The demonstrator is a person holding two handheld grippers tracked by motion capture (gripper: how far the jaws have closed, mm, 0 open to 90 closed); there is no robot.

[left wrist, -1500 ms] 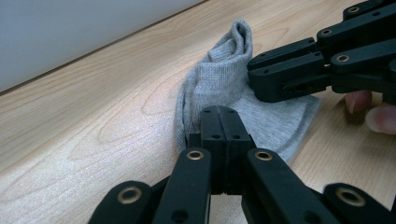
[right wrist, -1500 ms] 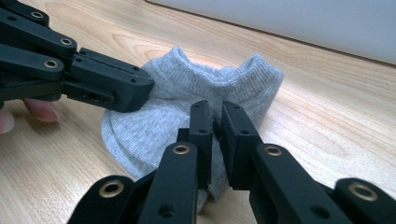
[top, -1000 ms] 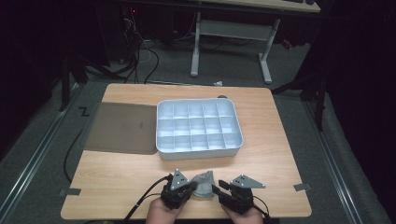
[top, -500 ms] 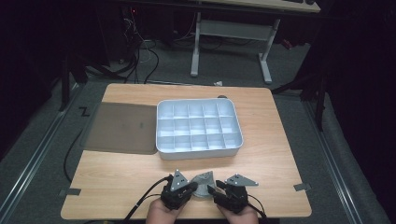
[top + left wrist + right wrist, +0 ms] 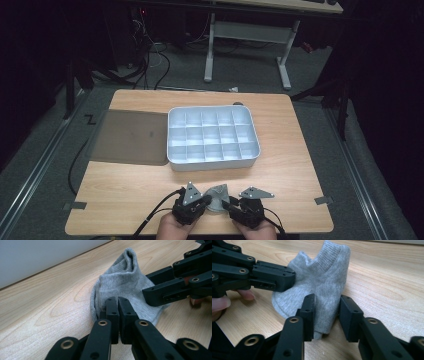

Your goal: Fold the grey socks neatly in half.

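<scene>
Two grippers work one grey sock at the near edge of the counter, between the person's hands and well short of the compartment tray.

Left gripper: fingers clenched on a fold at the sock's near edge, as its own view shows. Grip appears secure.

Right gripper: fingers have just been closing, with a hanging fold of the sock between them. One finger lies against the knit; the other stands just off it. Judged not yet gripping.

Step in hand, by judgement: taking hold of the sock from both sides, likely to fold or bundle it. The next move calls for the right fingers to finish closing on the fold without dragging cloth out of the left grip, then a coordinated lift or fold.

Materials: the sock is fine ribbed knit, soft and limp, bunched into a peaked mound with a stitched rim along its lower edge. The counter is pale wood grain, smooth and matt. The tray is white rigid plastic, divided into a grid of empty cells. A dark flat mat lies just beside the tray's left wall.
</scene>
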